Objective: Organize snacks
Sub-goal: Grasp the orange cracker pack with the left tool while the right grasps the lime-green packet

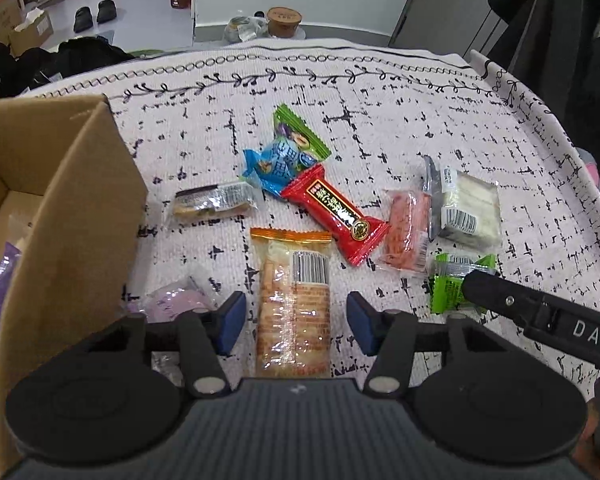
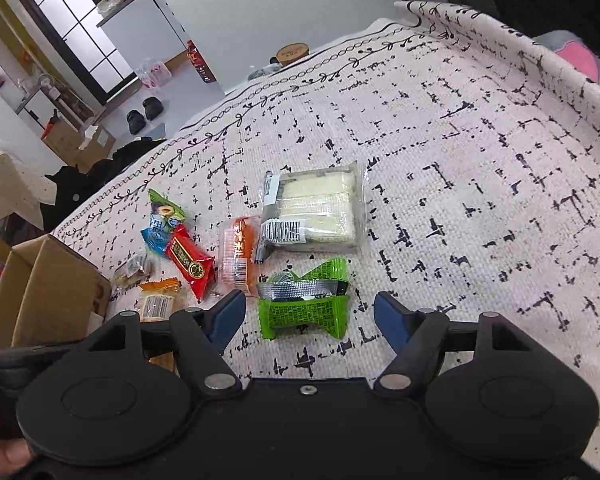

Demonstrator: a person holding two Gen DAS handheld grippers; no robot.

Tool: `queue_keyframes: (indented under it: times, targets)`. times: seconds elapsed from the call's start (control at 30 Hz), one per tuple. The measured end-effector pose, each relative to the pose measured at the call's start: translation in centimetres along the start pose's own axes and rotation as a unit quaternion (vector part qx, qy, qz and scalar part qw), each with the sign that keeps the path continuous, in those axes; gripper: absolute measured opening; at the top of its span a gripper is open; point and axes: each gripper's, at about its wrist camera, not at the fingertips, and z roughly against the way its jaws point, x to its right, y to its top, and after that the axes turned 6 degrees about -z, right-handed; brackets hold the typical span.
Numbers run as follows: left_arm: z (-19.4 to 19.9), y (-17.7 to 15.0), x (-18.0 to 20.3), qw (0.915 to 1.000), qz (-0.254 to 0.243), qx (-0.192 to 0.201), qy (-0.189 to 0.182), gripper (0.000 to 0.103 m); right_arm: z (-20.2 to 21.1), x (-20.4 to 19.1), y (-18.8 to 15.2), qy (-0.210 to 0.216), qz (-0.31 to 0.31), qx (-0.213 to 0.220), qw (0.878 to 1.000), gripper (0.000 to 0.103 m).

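Left wrist view: nine snack packets on table beside one cardboard box point(image 1: 72, 184); cracker pack point(image 1: 292, 304) lengthwise between wide left claw point(image 1: 296, 322). Right claw point(image 2: 310, 316) wide around green packet point(image 2: 304, 314), crosswise.

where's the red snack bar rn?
The red snack bar lies mid-tablecloth in the left wrist view, its upper end overlapping the blue candy wrapper, with the pink wafer pack to its right and the long cracker pack below.
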Motion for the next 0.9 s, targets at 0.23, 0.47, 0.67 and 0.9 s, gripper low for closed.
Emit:
queue_keyframes:
  times: [0.23, 0.47, 0.67, 0.9]
  targets:
    - [-0.6, 0.2, 0.0, 0.9999, 0.0, -0.002, 0.013, 0.034, -0.8, -0.6, -0.2, -0.011, 0.021, 0.004, 1.0, 0.035]
    - [1.0, 0.3, 0.0, 0.9997, 0.013, 0.017, 0.01, 0.034, 1.3, -1.1, -0.8, 0.01, 0.015, 0.012, 1.0, 0.031]
    - [3.3, 0.1, 0.4, 0.999, -0.002, 0.043, 0.004, 0.034, 3.8, -2.3, -1.2, 0.019, 0.007, 0.035, 0.999, 0.031]
    - [6.4, -1.4, 2.0, 0.9969, -0.039, 0.067, 0.007, 0.034, 6.6, -4.0, -1.2, 0.032, 0.001, 0.053, 0.998, 0.031]
